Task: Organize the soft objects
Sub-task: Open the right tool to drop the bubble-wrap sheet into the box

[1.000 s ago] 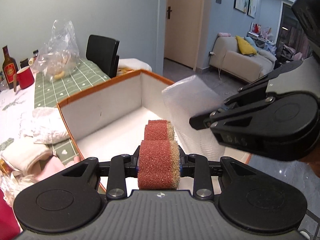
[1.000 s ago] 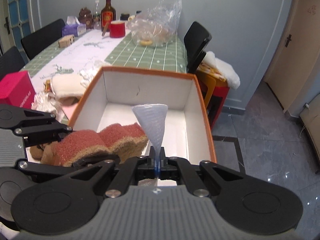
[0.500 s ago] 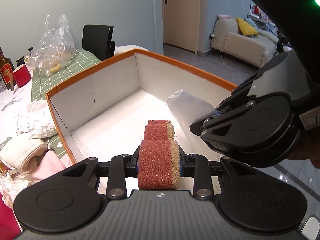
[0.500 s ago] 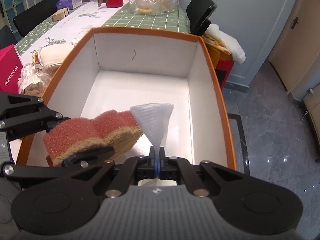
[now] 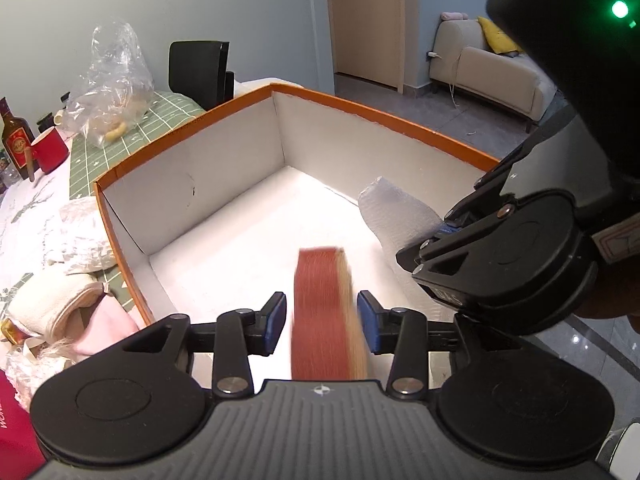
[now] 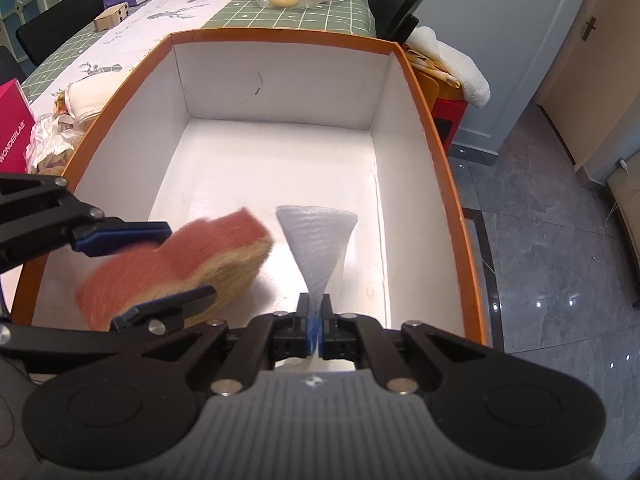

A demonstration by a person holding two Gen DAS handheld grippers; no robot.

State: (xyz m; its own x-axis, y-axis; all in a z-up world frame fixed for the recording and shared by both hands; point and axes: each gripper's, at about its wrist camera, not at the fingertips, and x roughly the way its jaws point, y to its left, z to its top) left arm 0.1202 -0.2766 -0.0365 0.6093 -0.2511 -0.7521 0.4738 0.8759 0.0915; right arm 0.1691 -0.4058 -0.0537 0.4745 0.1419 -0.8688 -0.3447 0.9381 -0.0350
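Observation:
A red and tan sponge [image 5: 326, 312] is blurred, dropping between the spread fingers of my left gripper [image 5: 322, 326] over the near end of the orange-rimmed white box [image 5: 384, 114]. It also shows in the right wrist view [image 6: 176, 268], with the left gripper [image 6: 148, 268] open around it. My right gripper [image 6: 315, 322] is shut on a white foam sheet [image 6: 318, 248] and holds it inside the box [image 6: 440, 152]. The sheet also shows in the left wrist view [image 5: 394, 216], at the box's right side.
Folded cloths [image 5: 60, 304] and crumpled white fabric [image 5: 80, 240] lie on the table left of the box. A clear plastic bag [image 5: 114, 84], a red mug [image 5: 50, 154] and a bottle [image 5: 16, 136] stand further back. A pink box [image 6: 12, 128] sits at the left.
My left gripper has opened and let go of the sponge, which is falling into the box. Both grippers have moved lower into the box. The right gripper still holds the foam sheet.

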